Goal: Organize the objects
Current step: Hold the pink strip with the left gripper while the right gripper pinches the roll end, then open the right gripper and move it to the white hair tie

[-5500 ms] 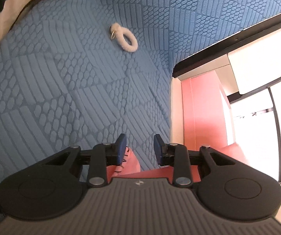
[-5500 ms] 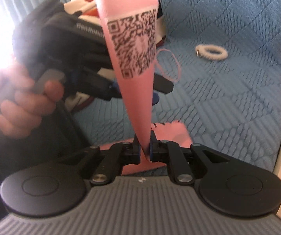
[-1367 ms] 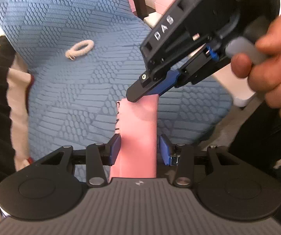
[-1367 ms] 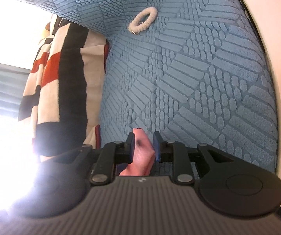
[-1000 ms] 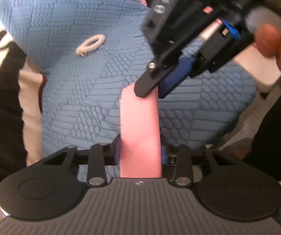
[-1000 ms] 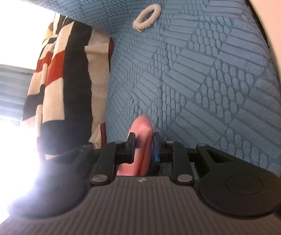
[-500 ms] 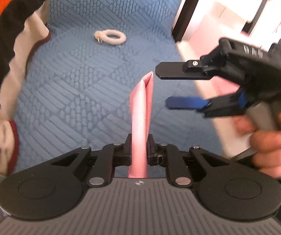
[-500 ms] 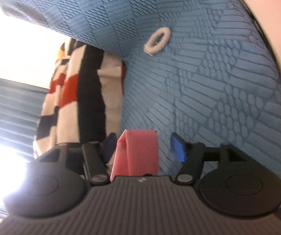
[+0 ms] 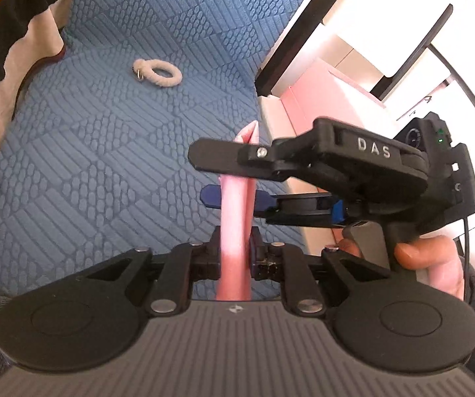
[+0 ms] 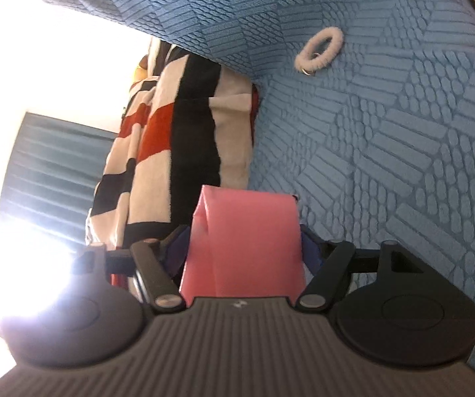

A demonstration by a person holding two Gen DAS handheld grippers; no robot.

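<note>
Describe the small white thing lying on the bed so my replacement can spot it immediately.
On the blue quilted bedspread, beyond the pink folded paper clamped in the left gripper, lies a fluffy white hair tie. It is the only loose ring there, with a small metal loop at one end.

I see a flat pink folded paper bag (image 9: 236, 231) at the centre of my left wrist view, plain pink on every face that shows; my black left gripper (image 9: 236, 254) has dark blue pads; the black right gripper (image 9: 234, 182) at centre right carries white letters DAS, a blue inner pad and a small green light. Behind them lies a blue quilted bedspread (image 9: 105, 152) embossed with patches of ribs and pebble cells; a fluffy white hair tie (image 9: 158, 72) with a small metal ring sits in the upper left; a cream, black and orange-red striped blanket (image 10: 184, 139) fills the left of my right wrist view.
</note>
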